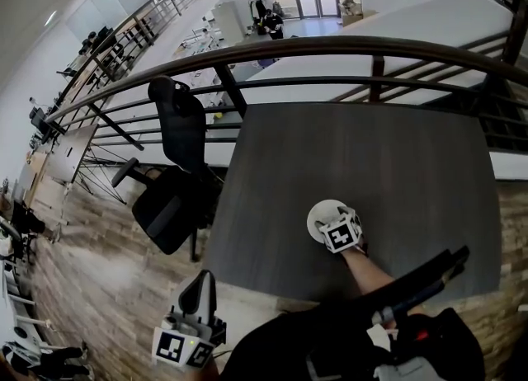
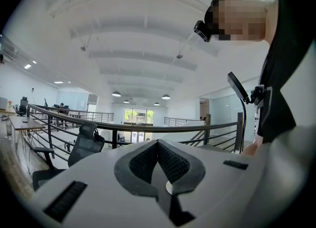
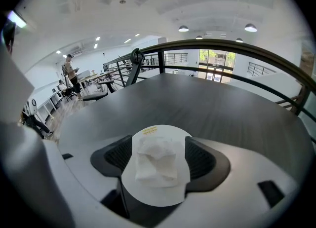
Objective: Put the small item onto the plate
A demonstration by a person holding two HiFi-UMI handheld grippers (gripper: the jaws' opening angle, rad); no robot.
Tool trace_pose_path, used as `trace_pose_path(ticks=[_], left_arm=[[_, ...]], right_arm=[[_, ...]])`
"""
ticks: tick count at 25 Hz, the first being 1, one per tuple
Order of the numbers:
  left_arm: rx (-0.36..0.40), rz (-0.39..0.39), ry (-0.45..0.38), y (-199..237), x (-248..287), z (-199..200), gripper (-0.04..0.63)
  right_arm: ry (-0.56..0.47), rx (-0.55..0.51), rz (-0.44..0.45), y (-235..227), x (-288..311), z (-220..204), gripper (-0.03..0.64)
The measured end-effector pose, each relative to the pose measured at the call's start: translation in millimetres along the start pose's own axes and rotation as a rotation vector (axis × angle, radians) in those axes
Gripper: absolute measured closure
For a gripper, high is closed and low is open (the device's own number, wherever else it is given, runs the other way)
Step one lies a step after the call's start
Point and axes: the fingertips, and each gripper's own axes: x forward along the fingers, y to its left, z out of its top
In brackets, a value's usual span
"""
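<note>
Dark grey table [image 1: 396, 165] fills the middle of your head view, w/ a dark metal railing [image 1: 330, 45] curving along its far edge and a wood floor [image 1: 99, 289] to the left. A black office chair [image 1: 173, 181] stands just beside the table's left edge, backrest up.

White round plate [image 3: 158, 195] sits on the table near the edge closest to you, right of centre. In the head view, your forearm reaches in from below and the marker cube covers the plate's near-right part.

Your right gripper [image 3: 158, 143] is directly over that plate. Its jaws are closed on a crumpled white paper wad [image 3: 157, 160], w/ one black pad against each side of it. The wad is betw. the pads and above the plate's middle. Can't tell whether its underside touches the plate.

Your left gripper [image 2: 158, 145] is off the table, low at your left side over the floor, well apart from plate and wad. It points up toward the railing and ceiling. Its jaws are together, tips meeting, nothing betw. them.
</note>
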Motion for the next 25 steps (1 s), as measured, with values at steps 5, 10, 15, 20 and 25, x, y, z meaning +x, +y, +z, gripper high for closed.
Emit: trace_pose_path(ticks=[5,10,15,20,25], left_arm=[[-0.007,-0.052,-0.008,5.6,2.5,-5.9,0.592],[-0.006,-0.103,-0.03,3.4,-17.1,-7.3,0.592],[-0.023,-0.159,-0.057,9.2,-33.4,-11.1,0.592],[-0.022,-0.225,-0.063,15.5,-47.3,-23.0,0.592],[-0.04,-0.316,-0.08,13.0,-59.7,-23.6,0.592]], right_arm=[[-0.083,0.021,-0.049,0.8,-16.3,14.5,0.298],[-0.199,0.072,-0.049,20.1,-54.1,23.6,0.354],[-0.318,0.048,-0.098,40.6,-96.9,41.0,0.512],[-0.441,0.056,-0.127,71.4,-140.3,59.4,0.568],[-0.51,0.117,-0.146,98.9,-186.3,61.5,0.614]])
